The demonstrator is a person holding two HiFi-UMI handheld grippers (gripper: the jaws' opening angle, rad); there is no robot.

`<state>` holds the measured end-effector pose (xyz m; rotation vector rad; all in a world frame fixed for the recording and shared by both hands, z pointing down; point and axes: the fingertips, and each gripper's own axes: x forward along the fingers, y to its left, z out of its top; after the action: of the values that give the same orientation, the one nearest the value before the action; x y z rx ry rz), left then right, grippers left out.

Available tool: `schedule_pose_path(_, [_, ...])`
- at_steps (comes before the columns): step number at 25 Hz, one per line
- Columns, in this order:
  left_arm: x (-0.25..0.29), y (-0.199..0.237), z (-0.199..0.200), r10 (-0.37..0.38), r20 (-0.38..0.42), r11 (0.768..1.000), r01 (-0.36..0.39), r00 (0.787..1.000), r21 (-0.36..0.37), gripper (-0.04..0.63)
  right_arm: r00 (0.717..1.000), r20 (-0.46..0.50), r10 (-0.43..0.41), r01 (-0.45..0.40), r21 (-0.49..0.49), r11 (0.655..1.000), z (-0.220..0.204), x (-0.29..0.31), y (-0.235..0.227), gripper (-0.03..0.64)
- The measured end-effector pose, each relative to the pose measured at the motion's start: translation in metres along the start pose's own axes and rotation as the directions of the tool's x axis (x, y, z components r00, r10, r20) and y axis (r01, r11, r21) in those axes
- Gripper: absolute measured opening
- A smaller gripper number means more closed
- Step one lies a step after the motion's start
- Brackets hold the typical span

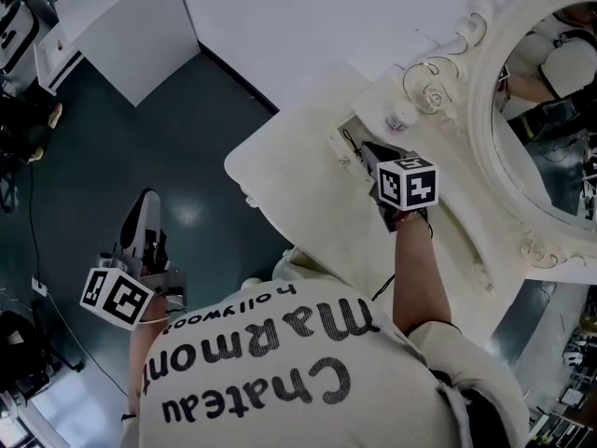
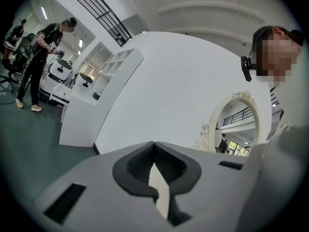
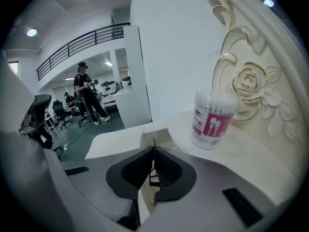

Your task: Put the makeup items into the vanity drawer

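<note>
My right gripper (image 1: pixel 367 149) (image 3: pixel 153 149) is over the white vanity top (image 1: pixel 289 180), shut on a thin black wiry makeup item (image 3: pixel 153 179). Its tips sit at the open drawer slot (image 1: pixel 347 147) (image 3: pixel 145 132) in the vanity. A clear tub of cotton swabs with a pink label (image 1: pixel 401 119) (image 3: pixel 211 120) stands upright just beyond, beside the carved rose of the mirror frame (image 1: pixel 485 82). My left gripper (image 1: pixel 145 202) (image 2: pixel 154 146) hangs low at the left over the dark floor, away from the vanity, shut with nothing in it.
The oval mirror (image 2: pixel 236 120) leans at the vanity's back right. A white wall panel (image 1: pixel 373 7) runs behind the vanity, and a white cabinet (image 1: pixel 140 26) stands at the far left. People stand in the room behind (image 3: pixel 87 98) (image 2: pixel 41 62). Office chairs (image 3: pixel 60 112) are farther off.
</note>
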<state>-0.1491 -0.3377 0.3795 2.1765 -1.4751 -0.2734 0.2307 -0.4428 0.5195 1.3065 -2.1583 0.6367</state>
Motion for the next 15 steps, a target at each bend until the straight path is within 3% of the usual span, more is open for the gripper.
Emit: schedule_pose_path(15, [0.0018,-0.0042,-0.0075,-0.014,-0.014,1.000,0.014,1.000,-0.008,0.008,1.000,-0.013,-0.010,0.010,0.003,1.000,-0.0043,-0.0054,-0.0028,0.032])
